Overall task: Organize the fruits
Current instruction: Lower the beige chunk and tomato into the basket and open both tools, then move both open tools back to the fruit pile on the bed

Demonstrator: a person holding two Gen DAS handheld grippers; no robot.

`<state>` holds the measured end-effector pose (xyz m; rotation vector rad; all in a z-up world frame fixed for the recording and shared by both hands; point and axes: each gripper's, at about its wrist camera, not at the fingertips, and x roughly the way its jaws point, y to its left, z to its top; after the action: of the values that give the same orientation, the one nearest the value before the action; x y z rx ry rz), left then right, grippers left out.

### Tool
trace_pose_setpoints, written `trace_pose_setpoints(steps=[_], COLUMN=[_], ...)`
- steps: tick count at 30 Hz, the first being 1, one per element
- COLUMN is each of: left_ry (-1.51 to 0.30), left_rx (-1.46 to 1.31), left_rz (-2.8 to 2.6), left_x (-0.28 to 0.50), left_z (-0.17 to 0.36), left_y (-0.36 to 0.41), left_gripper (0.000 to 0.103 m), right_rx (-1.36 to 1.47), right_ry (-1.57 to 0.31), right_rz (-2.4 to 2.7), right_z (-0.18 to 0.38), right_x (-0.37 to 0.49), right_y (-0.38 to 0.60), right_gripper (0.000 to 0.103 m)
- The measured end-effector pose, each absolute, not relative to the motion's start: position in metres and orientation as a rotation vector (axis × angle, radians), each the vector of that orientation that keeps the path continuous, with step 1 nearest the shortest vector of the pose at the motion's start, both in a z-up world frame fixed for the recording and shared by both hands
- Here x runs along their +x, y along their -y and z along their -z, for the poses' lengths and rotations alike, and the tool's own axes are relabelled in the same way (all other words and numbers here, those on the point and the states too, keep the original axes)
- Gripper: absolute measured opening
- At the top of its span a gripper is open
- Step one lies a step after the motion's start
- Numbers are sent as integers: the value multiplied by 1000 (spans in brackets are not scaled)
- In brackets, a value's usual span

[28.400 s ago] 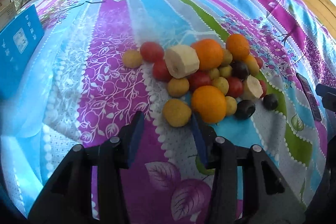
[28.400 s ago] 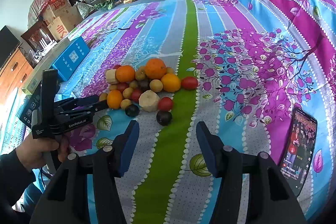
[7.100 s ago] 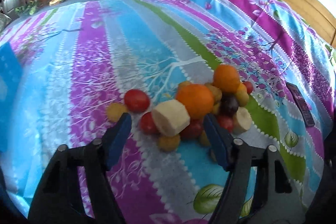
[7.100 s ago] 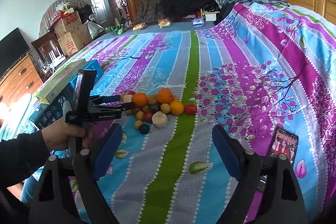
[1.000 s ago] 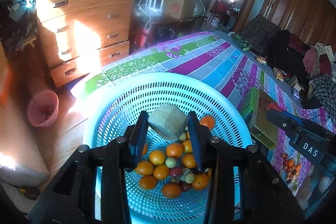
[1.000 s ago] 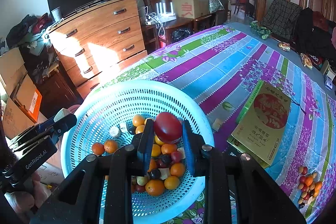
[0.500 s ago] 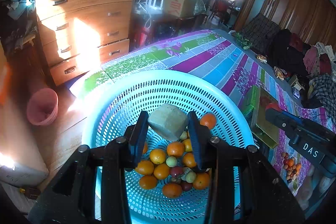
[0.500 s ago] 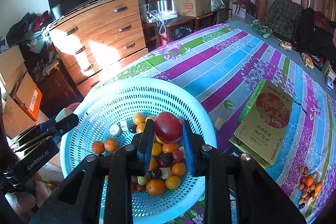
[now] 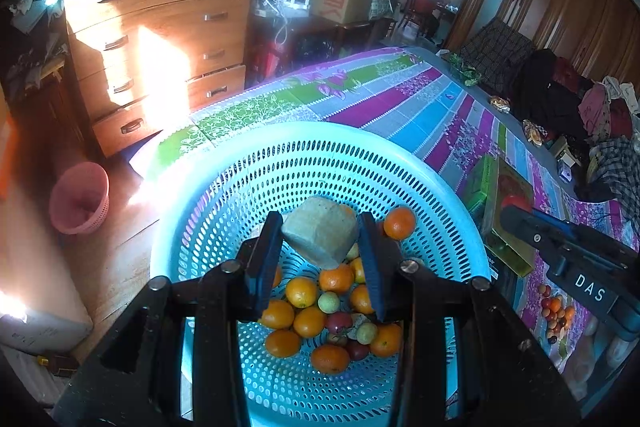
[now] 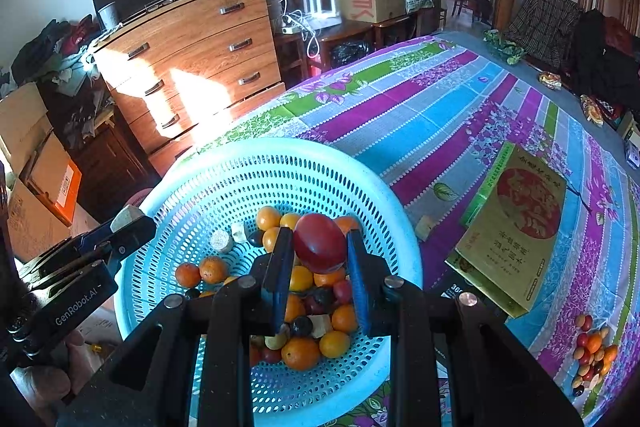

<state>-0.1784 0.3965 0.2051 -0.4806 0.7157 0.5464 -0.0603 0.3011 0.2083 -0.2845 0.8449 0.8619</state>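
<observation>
A light blue perforated basket (image 9: 312,135) (image 10: 384,187) stands at the corner of the bed and holds several oranges (image 9: 300,291) and other small fruits. Above its inside, my left gripper (image 9: 320,239) is shut on a pale peeled fruit chunk (image 9: 320,235). In the right wrist view my right gripper (image 10: 318,247) is shut on a red fruit (image 10: 320,243), also held over the basket. Each gripper shows in the other's view, the right gripper body (image 9: 576,267) at the right and the left gripper body (image 10: 80,267) at the left. A small fruit pile (image 10: 590,347) lies far off on the bedspread.
A green and gold box (image 10: 516,227) lies on the striped bedspread (image 10: 440,107) right of the basket. A wooden chest of drawers (image 9: 160,47) with a television on top stands beyond the bed. A pink bin (image 9: 80,199) sits on the floor. Cardboard boxes (image 10: 32,179) are at left.
Over the last second both grippers stay over the basket with their fruits held; almost nothing has shifted. Earlier, both were open near the fruit pile on the bedspread.
</observation>
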Motion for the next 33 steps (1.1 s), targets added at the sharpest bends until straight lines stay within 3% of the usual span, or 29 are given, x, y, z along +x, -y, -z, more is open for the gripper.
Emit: trace_pose_setpoints(steps=[11, 26, 28, 30, 32, 33], left_ry=[-802, -877, -875, -862, -849, -848], left_rx=[-482, -490, -495, -492, -487, -489], left_rz=[-548, -523, -520, -525, -530, -529], left_x=[-174, -167, -168, -169, -170, -170], left_z=[-185, -168, -167, -169, -171, -172], left_y=[-399, -398, -399, -400, -400, -400], left_gripper=[39, 39, 47, 67, 71, 72], right_rx=[-321, -325, -328, -334, -330, -326], right_ry=[-978, -1013, -1018, -1024, -1022, -1022], right_rz=[-879, -888, -894, -901, -902, -903], right_z=[-172, -160, -158, -157, -156, -156], right_x=[-51, -49, -50, -52, -53, -52], right_y=[-309, -310, -312, -313, -312, -312], right_gripper=[30, 30, 30, 31, 37, 48])
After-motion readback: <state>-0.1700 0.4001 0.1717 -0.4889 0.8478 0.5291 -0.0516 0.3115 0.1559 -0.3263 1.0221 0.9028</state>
